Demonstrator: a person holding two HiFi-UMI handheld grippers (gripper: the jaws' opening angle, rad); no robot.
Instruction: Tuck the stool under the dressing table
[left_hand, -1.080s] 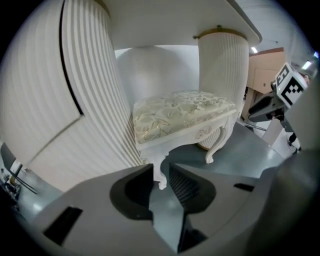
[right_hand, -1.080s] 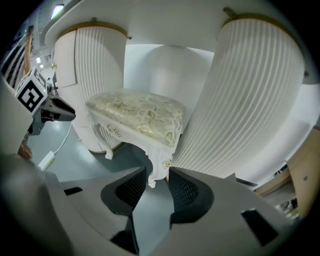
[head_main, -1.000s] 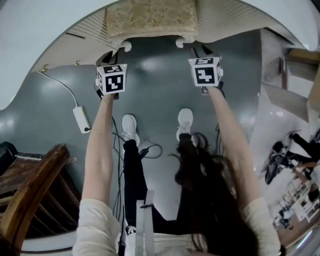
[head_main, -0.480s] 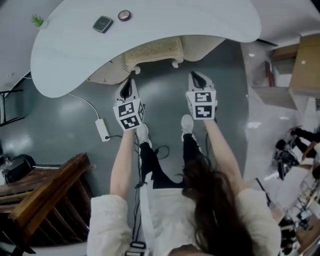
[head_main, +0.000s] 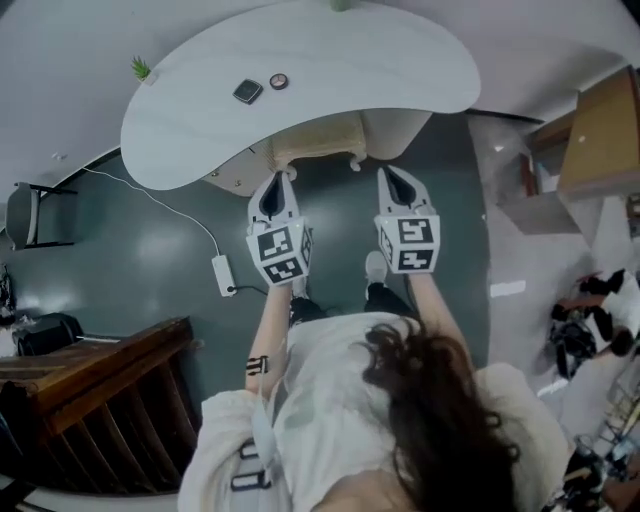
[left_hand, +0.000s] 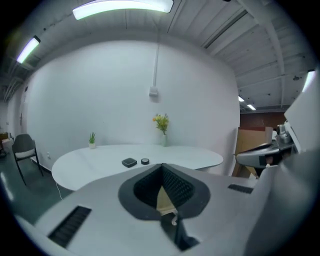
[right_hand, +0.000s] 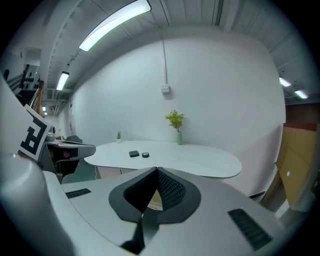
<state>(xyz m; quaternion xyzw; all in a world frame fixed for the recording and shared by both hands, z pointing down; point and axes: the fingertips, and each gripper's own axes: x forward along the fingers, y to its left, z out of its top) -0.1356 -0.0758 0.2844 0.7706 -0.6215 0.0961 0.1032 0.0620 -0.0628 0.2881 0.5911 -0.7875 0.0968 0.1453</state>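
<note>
The cream-cushioned stool (head_main: 318, 153) stands under the front edge of the white curved dressing table (head_main: 330, 60), only its near side and feet showing. My left gripper (head_main: 277, 186) and right gripper (head_main: 394, 180) hang side by side in the air in front of it, both shut and empty. In the left gripper view the shut jaws (left_hand: 161, 168) point at the table (left_hand: 95, 162), with a sliver of stool (left_hand: 163, 198) showing below them. The right gripper view shows the same: shut jaws (right_hand: 156, 172), table (right_hand: 200, 161) and a sliver of stool (right_hand: 155, 199).
A small dark box (head_main: 248, 91) and a round item (head_main: 279, 81) lie on the table, with a little plant (head_main: 141, 68) at its left end. A power strip (head_main: 224, 274) and cable lie on the floor. Dark wooden furniture (head_main: 95, 395) stands lower left, cardboard (head_main: 605, 130) at the right.
Both grippers have risen from low at the stool's front legs to chest height, and their jaws have closed. The person has straightened up, so more of the table top shows.
</note>
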